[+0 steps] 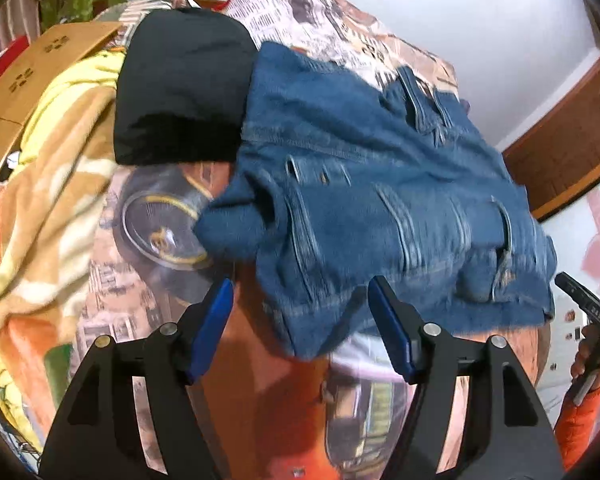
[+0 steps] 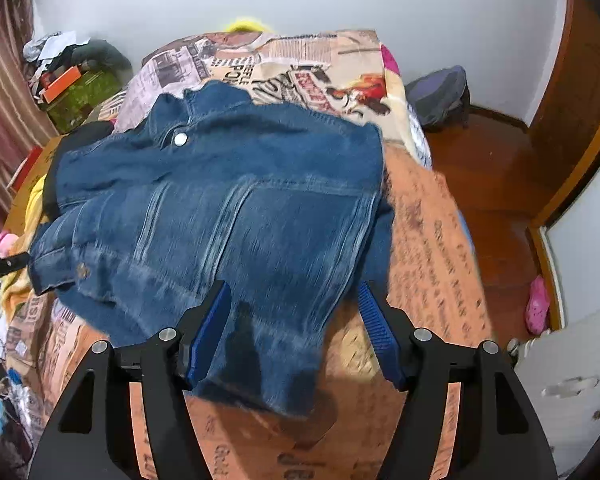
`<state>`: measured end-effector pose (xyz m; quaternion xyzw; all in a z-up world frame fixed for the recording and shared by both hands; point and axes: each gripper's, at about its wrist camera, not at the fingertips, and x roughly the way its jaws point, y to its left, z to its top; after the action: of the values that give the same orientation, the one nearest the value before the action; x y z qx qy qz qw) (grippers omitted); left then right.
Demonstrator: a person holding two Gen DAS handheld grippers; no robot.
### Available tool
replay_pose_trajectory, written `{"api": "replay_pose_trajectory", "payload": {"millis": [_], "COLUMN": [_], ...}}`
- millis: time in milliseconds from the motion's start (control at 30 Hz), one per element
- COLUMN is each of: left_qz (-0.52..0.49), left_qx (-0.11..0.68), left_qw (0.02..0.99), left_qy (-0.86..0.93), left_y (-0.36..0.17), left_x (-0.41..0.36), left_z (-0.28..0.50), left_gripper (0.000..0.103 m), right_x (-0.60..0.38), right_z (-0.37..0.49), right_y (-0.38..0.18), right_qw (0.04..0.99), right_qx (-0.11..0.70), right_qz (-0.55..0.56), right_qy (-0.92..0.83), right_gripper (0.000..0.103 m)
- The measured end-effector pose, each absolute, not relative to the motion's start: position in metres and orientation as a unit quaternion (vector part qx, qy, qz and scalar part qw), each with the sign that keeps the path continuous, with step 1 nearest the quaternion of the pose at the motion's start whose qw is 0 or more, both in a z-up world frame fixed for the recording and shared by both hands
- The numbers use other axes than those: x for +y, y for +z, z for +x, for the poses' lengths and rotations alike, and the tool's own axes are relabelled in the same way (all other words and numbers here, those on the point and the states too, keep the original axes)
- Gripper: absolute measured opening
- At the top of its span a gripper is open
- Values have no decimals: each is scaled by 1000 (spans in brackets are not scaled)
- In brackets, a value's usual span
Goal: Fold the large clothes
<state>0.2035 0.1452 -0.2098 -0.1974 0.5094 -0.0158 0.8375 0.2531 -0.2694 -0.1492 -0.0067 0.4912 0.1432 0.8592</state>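
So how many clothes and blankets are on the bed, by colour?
Blue: 1, denim jacket
Black: 1, black garment
Yellow and orange: 1, blanket
Total: 3

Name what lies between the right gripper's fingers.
The denim jacket's hem lies between the right gripper's open jaws, unclamped, in the right wrist view.
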Motion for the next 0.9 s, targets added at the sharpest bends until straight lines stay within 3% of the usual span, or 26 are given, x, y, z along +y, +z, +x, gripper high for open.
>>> {"api": "replay_pose_trajectory", "payload": {"millis": [133,300,500,533,567,600,667,767,900], "left_qz": [-206,-219,-261,-260,-258,-254,-244,-229,-201], "left_qx": [532,541,539,540,538,537,529,518,494], "left_qw": [820,811,799,799,801,803,811,820,840], "left_qy": [-37,-42,-47,-47,-49,-52,-61,-80,-102], "left_y": [-227,-240,-253,-253,-251,-248,-240,-227,-203], "left_x": [139,135,136,135,134,133,131,129,125], "left_z": [199,207,219,219,219,218,214,208,199], "left_gripper": [69,69,69,69,69,69,68,52,19], "right_x": [-273,-283,-287,-287,-287,-286,-285,-285,-283], "right_z": [256,252,248,248,248,248,249,249,250], "right_y": [-174,-185,-186,-185,-185,-184,-181,-178,-164], "right_qw": [828,821,815,813,809,804,803,800,805], "right_qx": [538,545,545,545,545,547,545,542,524], "right_qz": [33,87,108,114,121,131,139,166,183], "right_qy": [152,150,166,172,183,195,196,199,209], "right_gripper": [62,72,72,68,55,49,42,26,14]}}
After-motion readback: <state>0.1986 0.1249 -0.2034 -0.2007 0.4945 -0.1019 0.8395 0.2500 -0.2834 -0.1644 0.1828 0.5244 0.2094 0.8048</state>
